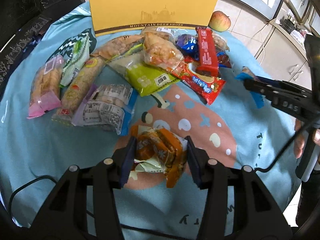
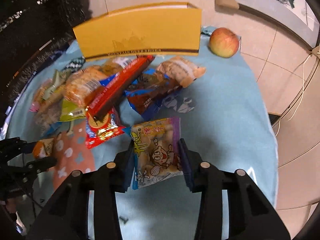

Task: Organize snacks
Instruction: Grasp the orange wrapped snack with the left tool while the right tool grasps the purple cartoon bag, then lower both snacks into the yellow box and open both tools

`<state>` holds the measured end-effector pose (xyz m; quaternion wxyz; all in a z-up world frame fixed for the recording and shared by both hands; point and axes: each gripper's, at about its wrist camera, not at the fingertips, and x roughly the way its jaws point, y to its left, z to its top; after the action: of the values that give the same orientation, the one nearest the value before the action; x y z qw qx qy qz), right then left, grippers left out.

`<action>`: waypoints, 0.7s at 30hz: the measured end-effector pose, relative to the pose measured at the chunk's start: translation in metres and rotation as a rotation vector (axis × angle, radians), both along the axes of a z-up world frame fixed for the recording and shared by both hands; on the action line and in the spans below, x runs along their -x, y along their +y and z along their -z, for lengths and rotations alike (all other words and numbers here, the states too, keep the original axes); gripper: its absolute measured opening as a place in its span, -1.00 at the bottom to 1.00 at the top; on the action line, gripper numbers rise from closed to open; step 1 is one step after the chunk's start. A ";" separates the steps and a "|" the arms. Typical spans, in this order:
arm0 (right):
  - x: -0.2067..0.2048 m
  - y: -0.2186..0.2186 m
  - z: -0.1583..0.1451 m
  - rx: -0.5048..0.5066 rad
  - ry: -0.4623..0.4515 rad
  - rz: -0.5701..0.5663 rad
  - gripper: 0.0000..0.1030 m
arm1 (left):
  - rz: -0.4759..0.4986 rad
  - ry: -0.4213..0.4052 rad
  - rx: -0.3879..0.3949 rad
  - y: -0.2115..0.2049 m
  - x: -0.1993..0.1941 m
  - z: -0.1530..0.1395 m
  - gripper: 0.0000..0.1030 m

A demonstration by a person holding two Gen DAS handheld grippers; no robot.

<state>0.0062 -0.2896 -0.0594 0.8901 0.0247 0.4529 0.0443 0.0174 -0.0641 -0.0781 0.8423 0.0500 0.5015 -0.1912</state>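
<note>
Angling down, both tongs (image 1: 160,156) (image 2: 157,158) loaded

From your right gripper's view: bare light-blue cloth (image 2: 230,108) from 1 to 3 o'clock, passable. Heap of plastic snack packets (image 2: 104,88) blocks 10 to 12. Upright yellow cardboard box (image 2: 140,34) walls 12; red-yellow apple (image 2: 224,42) at 1.

You can read "MOUNTAIN DEER SHOES" on the yellow box (image 1: 153,12). The other gripper (image 1: 260,92) has the letters "DAS" on it.
</note>
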 end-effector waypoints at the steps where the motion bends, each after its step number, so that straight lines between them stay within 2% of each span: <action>1: 0.003 0.000 -0.003 -0.002 -0.008 0.000 -0.18 | 0.003 -0.010 -0.002 0.000 0.002 -0.004 -0.05; 6: 0.017 0.001 -0.028 -0.029 -0.077 -0.022 -0.18 | 0.012 -0.055 -0.020 -0.001 0.008 -0.023 -0.05; 9: 0.016 0.004 -0.043 -0.049 -0.114 -0.037 -0.18 | 0.018 -0.096 -0.027 -0.003 0.007 -0.044 -0.05; 15: 0.003 0.013 -0.075 -0.078 -0.193 -0.056 -0.18 | -0.003 -0.181 -0.043 -0.009 -0.009 -0.087 -0.05; 21: -0.015 0.022 -0.105 -0.084 -0.246 -0.080 -0.18 | -0.024 -0.202 -0.046 -0.017 -0.036 -0.115 -0.05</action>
<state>0.0210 -0.2673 0.0460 0.9345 0.0384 0.3389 0.1017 0.0534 -0.0807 0.0367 0.8895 0.0824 0.4187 -0.1637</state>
